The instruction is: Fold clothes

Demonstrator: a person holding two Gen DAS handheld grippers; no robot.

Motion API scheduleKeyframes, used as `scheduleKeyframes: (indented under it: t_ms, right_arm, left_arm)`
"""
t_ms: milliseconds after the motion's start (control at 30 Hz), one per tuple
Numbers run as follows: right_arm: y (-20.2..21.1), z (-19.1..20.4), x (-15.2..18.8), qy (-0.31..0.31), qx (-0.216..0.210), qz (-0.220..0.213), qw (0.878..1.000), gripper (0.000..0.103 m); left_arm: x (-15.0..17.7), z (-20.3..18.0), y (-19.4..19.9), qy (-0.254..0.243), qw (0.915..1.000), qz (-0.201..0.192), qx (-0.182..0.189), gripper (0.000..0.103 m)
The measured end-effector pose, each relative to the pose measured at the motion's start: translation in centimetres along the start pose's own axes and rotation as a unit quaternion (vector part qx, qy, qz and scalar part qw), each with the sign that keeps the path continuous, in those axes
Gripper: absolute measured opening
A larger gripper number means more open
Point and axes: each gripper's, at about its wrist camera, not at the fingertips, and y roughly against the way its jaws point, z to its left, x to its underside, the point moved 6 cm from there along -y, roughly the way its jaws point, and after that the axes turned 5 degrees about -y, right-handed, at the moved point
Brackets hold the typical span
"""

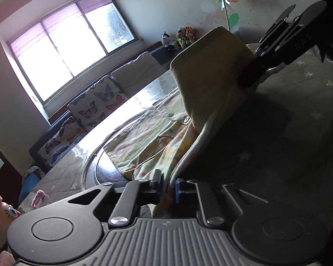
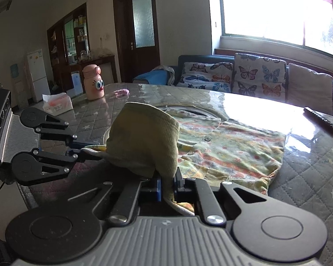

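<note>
Both the left gripper and right gripper pinch the colourful printed buttoned garment's olive ribbed hem. A pink cartoon-eyed bottle stands beyond; the raised hem hides part of the quilted star-patterned tabletop.

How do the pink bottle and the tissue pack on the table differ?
The pink bottle stands upright and tall; the tissue pack lies low and flat. The bottle is rounded, with cartoon eyes on its front; the pack is boxy, white with a pink band. The bottle sits farther from the right gripper than the pack does. Both rest on the quilted table, apart from the garment.
</note>
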Motion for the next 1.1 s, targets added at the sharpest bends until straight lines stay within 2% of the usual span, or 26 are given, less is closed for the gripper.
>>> scheduleKeyframes:
  t_ms: [100,267,400,567,833,1033,1100]
  right_arm:
    - [2.2,0.6,-0.3,0.005,-0.008,-0.012,1.000,0.009]
    - [6.5,1.7,-0.9,0.018,-0.025,-0.031,0.999,0.009]
    - [7.8,2.1,-1.7,0.035,-0.023,-0.037,0.998,0.008]
    - [5.2,0.2,-4.4,0.030,-0.011,-0.034,0.999,0.008]
    - [-2.8,-3.4,-8.4,0.038,0.006,0.006,0.999,0.008]
    - [-9.5,-6.3,-8.3,0.029,0.030,0.048,0.998,0.009]
    - [-10.1,-6.9,-7.9,0.023,0.038,0.045,0.998,0.012]
  left_arm:
    - [-0.8,-0.1,2.6,0.001,0.9998,-0.016,0.007,0.008]
    - [-2.5,-0.2,7.7,0.027,0.9982,-0.037,0.040,0.008]
    - [-3.9,0.0,8.5,0.023,0.9981,-0.038,0.043,0.008]
    - [-4.9,2.2,5.4,0.047,0.9977,-0.031,0.038,0.008]
    - [-4.3,5.8,-3.2,0.087,0.9947,0.031,0.047,0.008]
    - [-2.5,7.6,-9.7,0.123,0.9868,0.088,0.057,0.012]
    - [-1.8,7.6,-11.1,0.132,0.9842,0.102,0.058,0.013]
